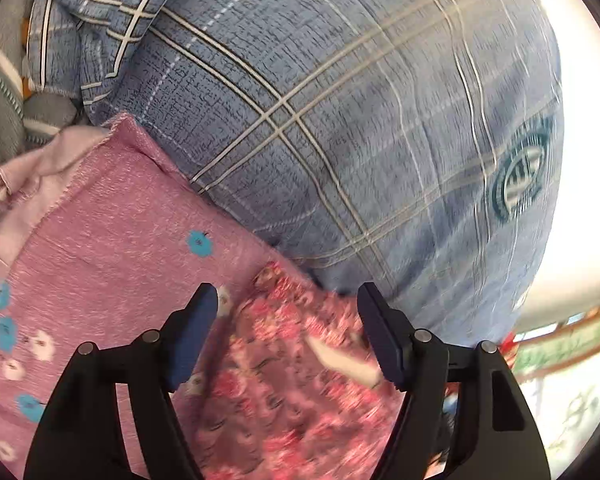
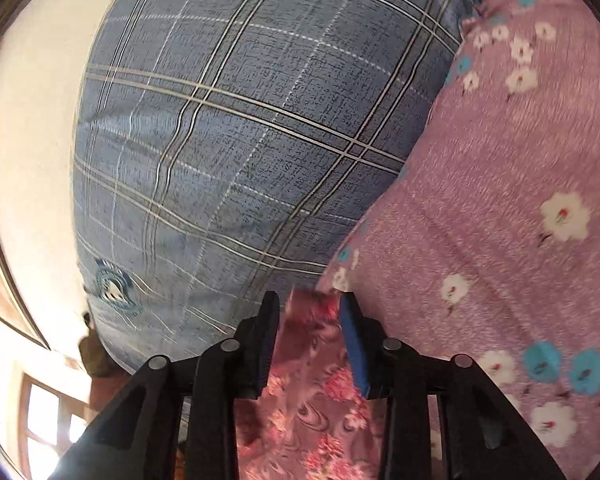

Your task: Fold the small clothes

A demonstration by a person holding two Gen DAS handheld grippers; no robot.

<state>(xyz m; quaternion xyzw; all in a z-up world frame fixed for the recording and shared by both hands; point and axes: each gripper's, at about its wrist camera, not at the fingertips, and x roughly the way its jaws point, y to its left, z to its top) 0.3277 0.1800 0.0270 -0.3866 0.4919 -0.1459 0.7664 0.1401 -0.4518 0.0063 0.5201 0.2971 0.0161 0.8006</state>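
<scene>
Nearest the left wrist camera, the left gripper (image 1: 288, 296) had its jaws spread wide apart, with nothing between them but the red floral cloth (image 1: 284, 392) lying blurred beneath; whether the pads touched that cloth could not be told. A pale strip crossed the cloth close to the right-hand jaw, too smeared to identify. In the right wrist view, the right gripper (image 2: 310, 306) held its jaws close together with a bunched fold of the red floral cloth (image 2: 312, 392) between them, and it looked clamped on that fold, the fabric rising in a ridge between the blue pads and spreading out below toward the camera. Just beside this small garment lay the pink flowered fabric (image 1: 112, 240), a mauve-pink piece printed with white and turquoise blossoms; in the right wrist view the same pink flowered fabric (image 2: 500, 208) filled the right side of the frame, its edge meeting the red cloth near the jaw tips. Its paler hemmed corner was turned over at the far left of the left wrist view. Beyond both pieces stretched the blue plaid bedsheet (image 1: 340, 120), crossed by white and dark lines and carrying a round teal emblem (image 1: 520, 176); the blue plaid bedsheet (image 2: 240, 140) showed that emblem (image 2: 114, 286) at its lower left. Farthest off stood a pale wall (image 2: 28, 140).
</scene>
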